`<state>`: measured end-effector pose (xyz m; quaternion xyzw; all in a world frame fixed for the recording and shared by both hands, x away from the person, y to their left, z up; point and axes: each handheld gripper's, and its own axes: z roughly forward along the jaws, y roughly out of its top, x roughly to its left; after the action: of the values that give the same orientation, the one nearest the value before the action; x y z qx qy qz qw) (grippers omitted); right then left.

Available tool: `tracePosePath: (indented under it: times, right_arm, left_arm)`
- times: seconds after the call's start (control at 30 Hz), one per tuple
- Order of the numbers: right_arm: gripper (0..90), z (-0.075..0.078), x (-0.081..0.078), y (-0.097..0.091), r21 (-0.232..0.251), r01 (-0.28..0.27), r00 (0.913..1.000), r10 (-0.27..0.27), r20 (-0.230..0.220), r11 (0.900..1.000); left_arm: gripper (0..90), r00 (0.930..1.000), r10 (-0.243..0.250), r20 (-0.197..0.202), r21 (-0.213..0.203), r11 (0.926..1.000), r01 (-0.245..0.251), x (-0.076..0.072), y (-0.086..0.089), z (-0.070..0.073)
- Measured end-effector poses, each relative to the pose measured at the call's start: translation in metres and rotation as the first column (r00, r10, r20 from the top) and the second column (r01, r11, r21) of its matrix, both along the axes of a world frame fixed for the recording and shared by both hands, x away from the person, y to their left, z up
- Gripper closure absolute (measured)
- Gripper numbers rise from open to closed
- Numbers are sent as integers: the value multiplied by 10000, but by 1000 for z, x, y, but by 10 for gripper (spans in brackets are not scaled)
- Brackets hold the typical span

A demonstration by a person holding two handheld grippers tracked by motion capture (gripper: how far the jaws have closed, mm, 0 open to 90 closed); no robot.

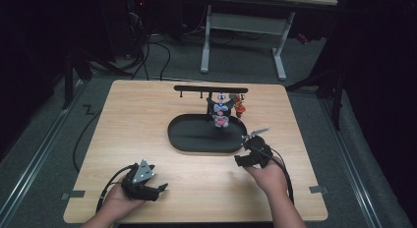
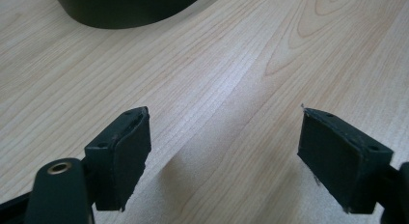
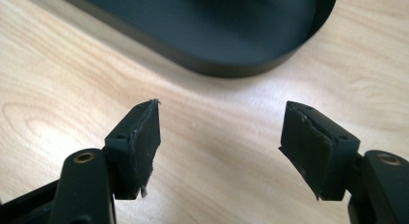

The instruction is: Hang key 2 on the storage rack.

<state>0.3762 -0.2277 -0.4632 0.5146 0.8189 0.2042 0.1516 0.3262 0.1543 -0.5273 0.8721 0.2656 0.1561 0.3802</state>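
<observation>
Here the light wooden bench carries everything, and at its near left the person's left hand holds the left gripper, low over the wood and pointing toward the right. Its grey three-cornered plate faces up. In the left gripper view its jaws stand wide apart with only bare wood grain between them, and the rim of the black tray shows at the top edge of that view, well apart from the pads. Toward the middle of the bench lies that black oval tray, shallow and dark, with nothing that can be made out on its floor. Behind it stands a black rack with a flat bar across the top. From the bar hangs a small black-and-white plush figure with a pink front, its lower part over the tray's far rim; just to its right hangs a smaller red and orange charm, too small to tell more. At the near right, the person's right hand holds the right gripper just beside the tray's right end, with its cable trailing back along the forearm. In the right gripper view its jaws are likewise spread wide and hold nothing; the tray's curved wall lies just beyond them, not touching.
</observation>
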Motion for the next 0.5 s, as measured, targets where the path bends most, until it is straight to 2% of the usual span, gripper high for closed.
tracePosePath:
  times: [0.07,0.1,0.13,0.17,0.2,0.23,0.27,0.3,0.33,0.37,0.4,0.43,0.47,0.5]
  right_arm:
    - [312,-15,-17,-10,697,63,9986,-99,513,9976]
    - [312,-15,-17,-10,697,63,9986,-99,513,9976]
    - [332,-26,-28,-18,1248,100,9966,-200,794,9921]
    - [332,-26,-28,-18,1248,100,9966,-200,794,9921]
    - [342,-36,-40,-25,1682,190,9945,-360,985,9856]
    - [342,-36,-40,-25,1682,190,9945,-360,985,9856]
    - [334,-43,-55,-31,1958,162,9888,-448,1425,9805]
    - [334,-43,-55,-31,1958,162,9888,-448,1425,9805]
    - [341,-50,-79,-37,2335,219,9654,-813,2478,9721]
    - [341,-50,-79,-37,2335,219,9654,-813,2478,9721]
    - [272,-52,-95,-42,2460,144,9566,-849,2786,9692]
    - [249,-48,-98,-43,2295,2,9598,-646,2733,9733]
    - [273,-46,-103,-44,1996,10,9483,-643,3108,9799]
    - [273,-46,-103,-44,1996,10,9483,-643,3108,9799]
  left_arm:
    - [194,10000,-42,5,71,10000,42,-1,-1,-1]
    - [193,10000,-42,5,71,10000,42,-1,-1,-1]
    - [193,10000,-71,37,39,10000,71,-1,-2,-1]
    - [193,10000,-71,37,39,10000,71,-1,-2,-1]
    - [193,9999,-100,74,31,9999,100,-1,-2,-1]
    - [193,9999,-100,74,31,9999,100,-1,-2,-1]
    - [194,9999,-141,54,-92,9999,141,-1,-2,0]
    - [193,9999,-141,54,-92,9999,141,-1,-2,0]
    - [194,9998,-198,62,-194,9996,199,-2,-2,2]
    - [193,9998,-198,62,-194,9996,199,-2,-2,2]
    - [194,9997,-219,69,-437,9988,222,-1,-3,4]
    - [194,9996,-249,119,-459,9986,255,-2,-5,5]
    - [194,9994,-310,155,-380,9988,316,-2,-6,5]
    - [194,9994,-310,155,-380,9988,316,-2,-6,5]
